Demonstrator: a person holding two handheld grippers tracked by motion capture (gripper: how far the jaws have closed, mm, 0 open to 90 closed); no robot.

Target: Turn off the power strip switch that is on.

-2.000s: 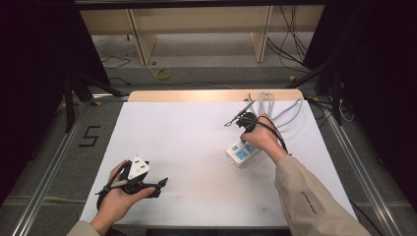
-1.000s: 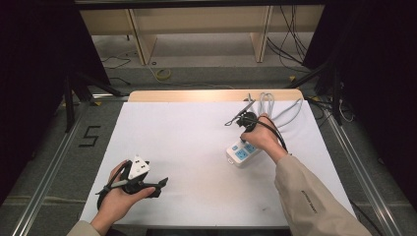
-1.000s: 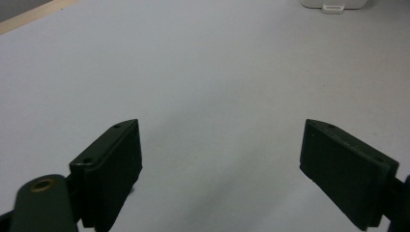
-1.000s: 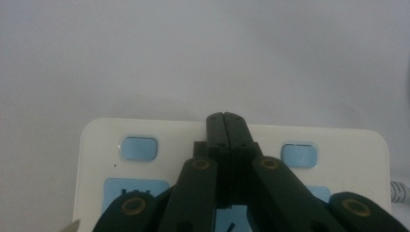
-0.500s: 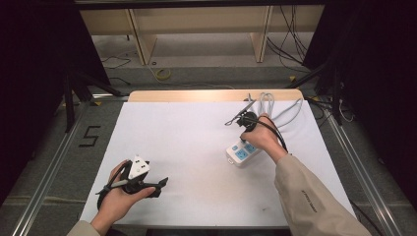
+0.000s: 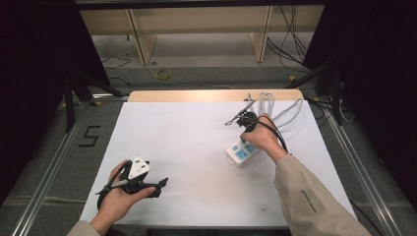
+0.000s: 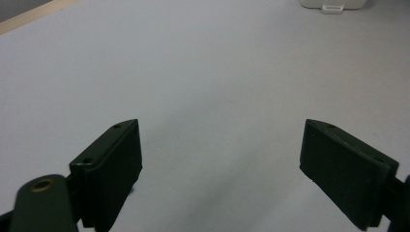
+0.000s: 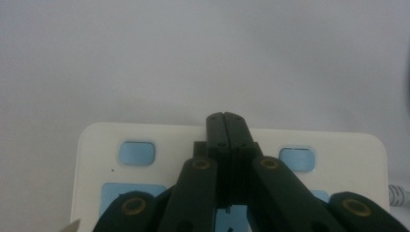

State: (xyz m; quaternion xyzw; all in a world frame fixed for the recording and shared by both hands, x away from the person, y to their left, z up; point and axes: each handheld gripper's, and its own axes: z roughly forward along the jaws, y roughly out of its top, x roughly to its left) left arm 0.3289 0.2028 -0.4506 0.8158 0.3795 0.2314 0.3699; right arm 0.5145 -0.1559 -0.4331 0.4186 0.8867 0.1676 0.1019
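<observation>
A white power strip with pale blue sockets lies on the right half of the white table. My right gripper points straight down over the power strip, its jaws pressed flat together with nothing between them. In the high view a hand holds this right gripper upright on the strip. Near the front left of the table my left gripper rests low in the other hand. Its two black pads stand wide apart over bare table. The power strip's edge shows at the top of the left gripper view.
A white cable coils behind the power strip toward the table's back right corner. A wooden strip edges the far side. Metal rails run along both sides, and a number 5 marks the floor at left.
</observation>
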